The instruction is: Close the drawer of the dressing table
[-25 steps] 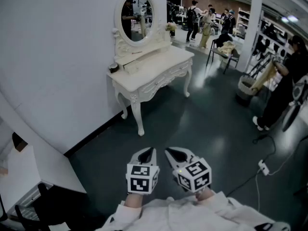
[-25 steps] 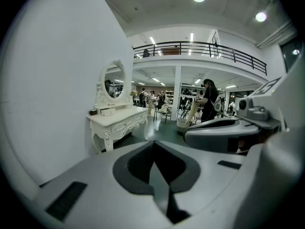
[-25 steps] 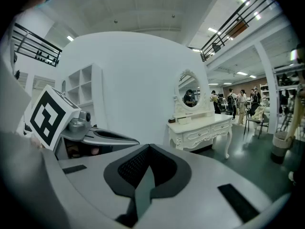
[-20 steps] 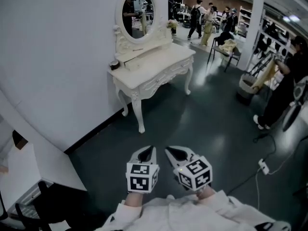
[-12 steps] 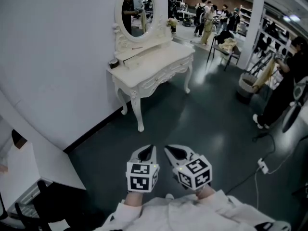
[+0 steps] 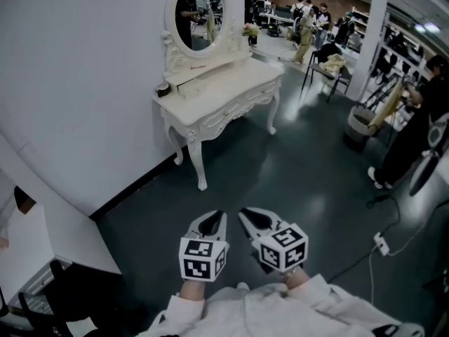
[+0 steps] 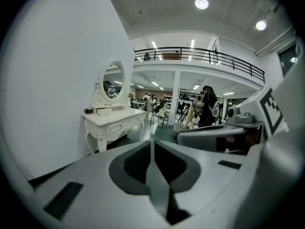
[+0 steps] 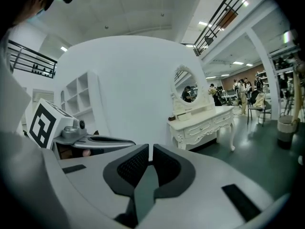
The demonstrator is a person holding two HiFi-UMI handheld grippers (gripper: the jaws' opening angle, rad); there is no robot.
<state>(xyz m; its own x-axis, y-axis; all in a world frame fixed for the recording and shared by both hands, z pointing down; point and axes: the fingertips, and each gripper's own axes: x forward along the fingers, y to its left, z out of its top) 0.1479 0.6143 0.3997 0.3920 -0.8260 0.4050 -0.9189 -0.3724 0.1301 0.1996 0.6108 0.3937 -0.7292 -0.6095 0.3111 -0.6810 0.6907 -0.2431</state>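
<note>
Head view: left gripper (image 6: 220, 216) and right gripper (image 6: 243, 213) low in frame, side by side, tips near each other, angled slightly down over the dark floor (image 6: 295, 181).

Left gripper view: fingers pressed together along a thin seam, gripping nothing.

Right gripper view: same, fingers closed tight, empty.

Dressing table (image 6: 231, 83) well ahead of the fingers and off to their left, set against the white wall (image 6: 84, 83).
- Oval mirror (image 6: 198, 14) on top at the back.
- Small drawer (image 6: 188, 83) at the mirror's base, apparently jutting toward the tabletop's front; too small to be sure.
- Small dark pot (image 6: 163, 88) at the tabletop's near end.

Beyond the fingers to the right, person in dark clothes (image 6: 414, 125) standing. White plug with cable (image 6: 381, 243) on the floor, right of the right gripper.
</note>
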